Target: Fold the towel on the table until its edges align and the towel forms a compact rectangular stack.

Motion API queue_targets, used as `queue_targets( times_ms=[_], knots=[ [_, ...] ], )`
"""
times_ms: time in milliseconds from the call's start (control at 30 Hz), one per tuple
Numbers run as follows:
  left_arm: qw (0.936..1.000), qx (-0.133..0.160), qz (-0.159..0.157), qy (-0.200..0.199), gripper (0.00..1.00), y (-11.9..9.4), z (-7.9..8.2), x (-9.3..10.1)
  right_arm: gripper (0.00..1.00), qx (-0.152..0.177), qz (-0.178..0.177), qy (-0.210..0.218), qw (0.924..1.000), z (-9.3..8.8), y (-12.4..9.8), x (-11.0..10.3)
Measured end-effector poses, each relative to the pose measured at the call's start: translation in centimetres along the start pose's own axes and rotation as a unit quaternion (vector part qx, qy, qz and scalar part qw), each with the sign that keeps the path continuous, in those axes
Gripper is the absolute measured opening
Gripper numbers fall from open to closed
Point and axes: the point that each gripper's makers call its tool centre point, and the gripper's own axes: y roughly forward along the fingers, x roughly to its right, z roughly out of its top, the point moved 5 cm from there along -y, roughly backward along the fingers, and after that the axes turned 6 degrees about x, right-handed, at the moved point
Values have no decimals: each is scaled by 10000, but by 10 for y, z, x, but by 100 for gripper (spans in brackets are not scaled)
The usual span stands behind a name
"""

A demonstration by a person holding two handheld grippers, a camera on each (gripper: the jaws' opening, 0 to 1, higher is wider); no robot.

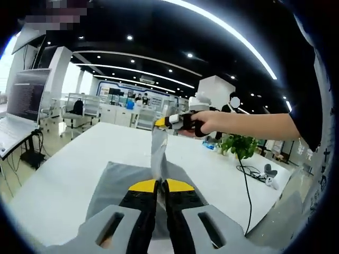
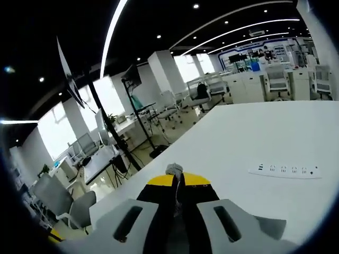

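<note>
At the near edge of the left gripper view, our left gripper (image 1: 160,186) has its jaws pressed together on the towel (image 1: 114,182), whose grey cloth spreads on the table (image 1: 63,169) below. Farther out, the right gripper (image 1: 168,121) lifts a corner high, a strip hanging taut under it. From the right gripper view, its jaws clamp a grey tuft. Beyond lies a power strip (image 2: 285,170) on the table. We judge a fold is under way: the raised edge next needs carrying across and laying flush on the opposite edge.
</note>
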Motion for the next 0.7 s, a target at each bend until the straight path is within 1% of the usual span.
queue_targets(
  times_ms=[100, 167, 267, 433, 500, 567, 700],
  knots=[
    [9996, -49, 204, -193, 5, 1, -9, -10, 2, -93, 3, -19, 10000, -8, 13, 1],
    [9993, -76, 259, -277, 5, 3, -16, -16, 2, -260, -49, -53, 9996, -20, 24, 4],
    [9979, -155, 430, -468, 5, 6, -29, -27, 2, -413, -84, -76, 9991, -33, 35, 4],
    [9953, -165, 637, -706, 5, 4, -40, -44, 2, -589, -47, -56, 9982, -52, 56, 0],
    [9943, -170, 704, -788, 5, 3, -43, -49, 2, -610, -34, -44, 9981, -54, 61, 0],
    [9925, -174, 788, -916, 5, 3, -48, -58, 2, -668, -9, -29, 9978, -60, 70, -3],
    [9915, -233, 856, -957, 5, 5, -55, -68, 2, -812, -16, -64, 9967, -74, 86, -1]
  ],
)
